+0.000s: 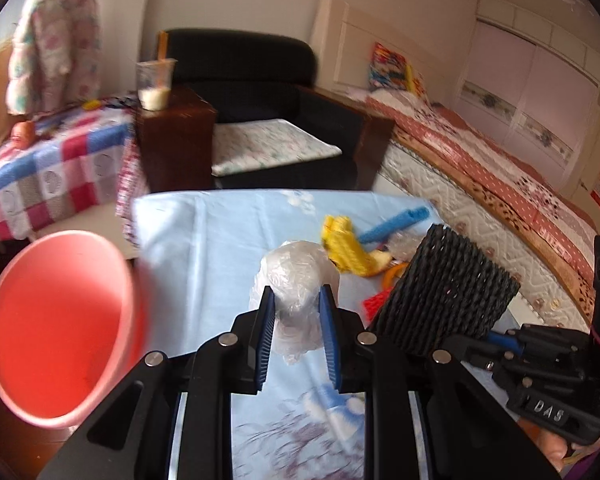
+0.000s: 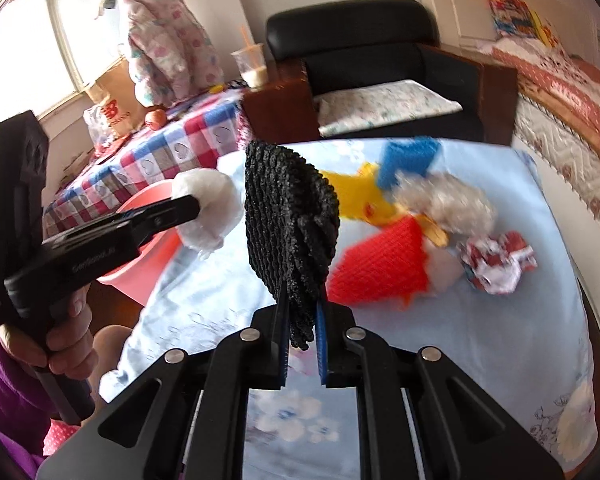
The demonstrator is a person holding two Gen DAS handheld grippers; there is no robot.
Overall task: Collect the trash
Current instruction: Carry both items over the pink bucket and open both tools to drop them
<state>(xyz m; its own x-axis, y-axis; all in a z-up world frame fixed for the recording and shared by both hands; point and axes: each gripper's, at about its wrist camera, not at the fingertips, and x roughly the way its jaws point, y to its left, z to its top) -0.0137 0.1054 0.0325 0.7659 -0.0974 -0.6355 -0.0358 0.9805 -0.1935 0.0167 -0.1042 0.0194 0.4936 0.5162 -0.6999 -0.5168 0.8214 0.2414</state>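
hanging off the table's [image 1: 220, 240] left edge, pink basin [image 1: 60, 328]

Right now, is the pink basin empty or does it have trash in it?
Empty, as far as shows: the pink basin's visible inside is bare. Its bottom edge is cut off by the left gripper.

The black foam net [image 2: 290, 220] hides part of the yellow net [image 2: 356, 190] behind it, and in the left wrist view it covers most of the red net [image 1: 376, 302] and the forward end of the right gripper [image 1: 496, 338]. Beyond the black foam net, the blue net [image 2: 410, 156] and the clear plastic wad [image 2: 452, 202] are smeared by blur. The pink basin [image 1: 60, 328], left of the black foam net, is also blurred, its lower rim hidden behind the left gripper's [image 1: 298, 302] frame.
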